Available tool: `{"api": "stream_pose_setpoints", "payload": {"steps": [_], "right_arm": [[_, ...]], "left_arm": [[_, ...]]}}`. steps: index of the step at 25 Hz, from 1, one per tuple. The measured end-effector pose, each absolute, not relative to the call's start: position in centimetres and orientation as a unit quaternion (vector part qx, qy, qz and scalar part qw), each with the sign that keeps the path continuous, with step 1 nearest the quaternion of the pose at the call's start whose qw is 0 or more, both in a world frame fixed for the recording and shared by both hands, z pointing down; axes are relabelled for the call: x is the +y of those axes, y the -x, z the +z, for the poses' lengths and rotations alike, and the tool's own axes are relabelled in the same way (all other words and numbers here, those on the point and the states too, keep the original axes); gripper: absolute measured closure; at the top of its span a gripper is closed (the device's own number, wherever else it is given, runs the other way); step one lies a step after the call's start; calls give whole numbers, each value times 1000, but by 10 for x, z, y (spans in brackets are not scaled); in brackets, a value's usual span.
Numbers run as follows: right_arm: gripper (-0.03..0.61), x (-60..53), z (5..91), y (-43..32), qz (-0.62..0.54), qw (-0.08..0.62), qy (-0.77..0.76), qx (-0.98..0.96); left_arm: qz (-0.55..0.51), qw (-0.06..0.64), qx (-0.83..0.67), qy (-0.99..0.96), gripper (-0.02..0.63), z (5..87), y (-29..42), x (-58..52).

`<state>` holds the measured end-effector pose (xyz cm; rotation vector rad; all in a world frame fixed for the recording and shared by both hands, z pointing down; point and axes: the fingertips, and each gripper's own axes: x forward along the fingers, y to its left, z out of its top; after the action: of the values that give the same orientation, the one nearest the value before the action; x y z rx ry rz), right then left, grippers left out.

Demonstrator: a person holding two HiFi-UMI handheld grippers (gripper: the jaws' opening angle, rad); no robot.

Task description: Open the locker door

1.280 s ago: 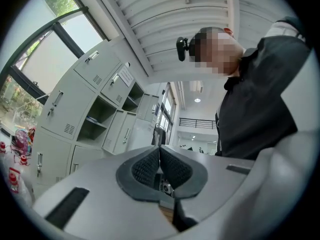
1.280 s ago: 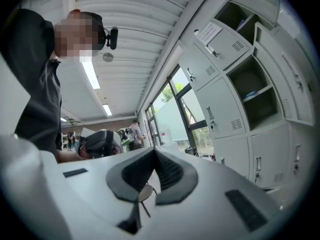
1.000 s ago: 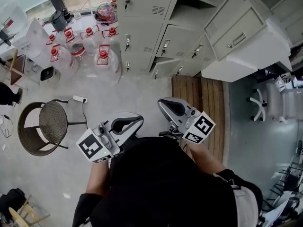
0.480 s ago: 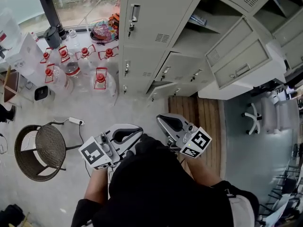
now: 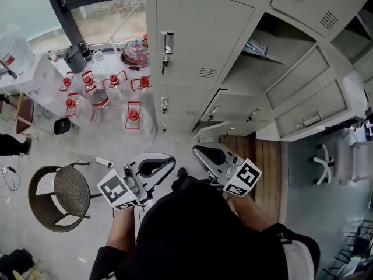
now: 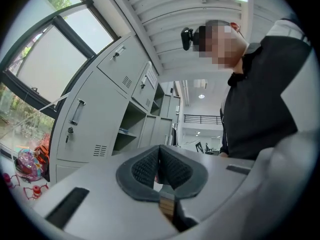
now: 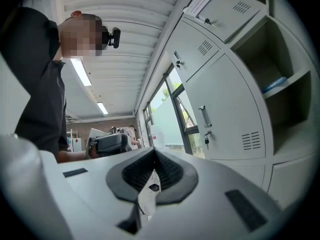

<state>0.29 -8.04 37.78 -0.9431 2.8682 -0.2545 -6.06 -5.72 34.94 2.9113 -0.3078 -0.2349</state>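
Pale grey metal locker door (image 5: 201, 39), shut, with an upright silver handle (image 5: 168, 42) near its left edge, stands ahead of both claws and well apart from them. Left gripper (image 5: 169, 161) and right gripper (image 5: 198, 151) are held side by side close to the person's body, jaws of each pressed together with nothing between them. Open locker compartment (image 5: 262, 63) ahead-right of the right claw; clear red-capped water jugs (image 5: 133, 114) ahead-left of the left claw; round wicker chair (image 5: 61, 197) off to its left.

Pale floor (image 5: 76, 244), on which grey lockers (image 5: 198, 51), red-capped water jugs (image 5: 133, 118), a wicker chair (image 5: 61, 191) and a power strip (image 5: 104, 161) are stood.
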Motion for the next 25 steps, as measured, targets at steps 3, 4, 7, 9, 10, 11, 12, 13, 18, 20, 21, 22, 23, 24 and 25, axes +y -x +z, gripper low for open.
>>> {"api": "stream_pose_setpoints", "payload": {"steps": [3, 4, 7, 9, 10, 11, 12, 13, 18, 20, 21, 22, 23, 24, 25], "right_arm": [[568, -114, 370, -10, -78, 62, 292, 951], [568, -125, 367, -11, -73, 65, 287, 953], [568, -153, 355, -14, -54, 72, 275, 957], [568, -167, 347, -15, -39, 75, 273, 958], [568, -174, 343, -16, -29, 76, 271, 959], [568, -180, 340, -16, -19, 77, 269, 960], [568, -187, 336, -15, -9, 78, 267, 960], [567, -193, 333, -15, -3, 79, 266, 961], [566, -228, 328, -10, 1, 76, 276, 958], [566, -244, 324, -7, -1, 79, 284, 956], [565, -253, 322, -4, 2, 77, 289, 954], [564, -261, 320, 0, 6, 73, 293, 953], [563, -270, 318, 4, 11, 68, 298, 952], [560, -279, 316, 8, 15, 64, 303, 951], [554, -287, 314, 11, 18, 61, 309, 949]], "left_arm": [[-78, 98, -121, -985, 598, 342, 52, -86], [-78, 96, -128, -984, 598, 340, 51, -95], [-74, 91, -150, -982, 598, 336, 50, -121], [-74, 91, -164, -979, 598, 337, 51, -137], [-77, 91, -170, -978, 598, 336, 51, -145], [-79, 91, -175, -977, 598, 336, 51, -154], [-82, 90, -179, -976, 598, 335, 51, -163], [-83, 88, -182, -976, 598, 334, 51, -171], [-62, 63, -190, -978, 598, 338, 53, -204], [-51, 57, -185, -980, 598, 341, 57, -221], [-51, 57, -181, -980, 598, 341, 60, -230], [-54, 57, -177, -981, 598, 341, 64, -241], [-59, 57, -173, -982, 598, 340, 69, -252], [-63, 58, -169, -982, 598, 340, 74, -264], [-66, 58, -164, -982, 598, 340, 78, -277]]}}
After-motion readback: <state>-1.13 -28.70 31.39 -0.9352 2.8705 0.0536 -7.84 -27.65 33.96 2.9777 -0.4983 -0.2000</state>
